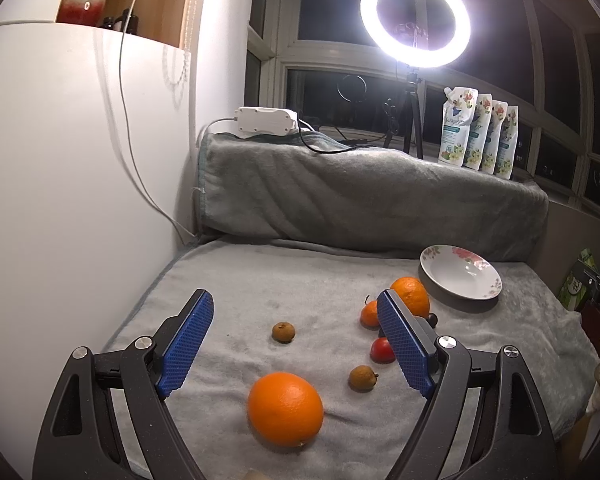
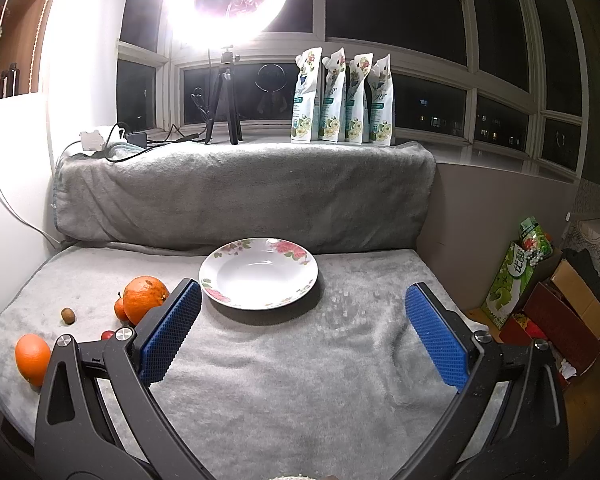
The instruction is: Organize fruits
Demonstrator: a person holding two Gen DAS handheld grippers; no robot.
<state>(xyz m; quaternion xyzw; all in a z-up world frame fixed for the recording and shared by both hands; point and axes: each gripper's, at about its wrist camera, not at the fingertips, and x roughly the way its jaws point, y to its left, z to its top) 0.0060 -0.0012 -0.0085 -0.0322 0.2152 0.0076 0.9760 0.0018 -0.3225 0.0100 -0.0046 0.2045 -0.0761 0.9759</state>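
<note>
A white floral plate [image 1: 460, 276] [image 2: 260, 274] sits empty on the grey blanket. My left gripper [image 1: 294, 316] is open and empty above the blanket, with a large orange [image 1: 285, 409] [image 2: 32, 358] lying close between its fingers. Beyond lie two small brown fruits [image 1: 283, 332] [image 1: 362, 378], a red fruit [image 1: 382, 350], a small tangerine [image 1: 369, 314], a second orange [image 1: 410, 296] [image 2: 144, 298] and a dark small fruit [image 1: 432, 319]. My right gripper [image 2: 302, 304] is open and empty, just in front of the plate.
A raised blanket-covered ledge [image 2: 240, 196] runs behind the plate, carrying a ring light on a tripod [image 1: 414, 20], a white power strip [image 1: 266, 121] and several refill pouches [image 2: 342, 100]. A white wall [image 1: 60, 160] stands left. Boxes [image 2: 540, 304] sit on the floor right.
</note>
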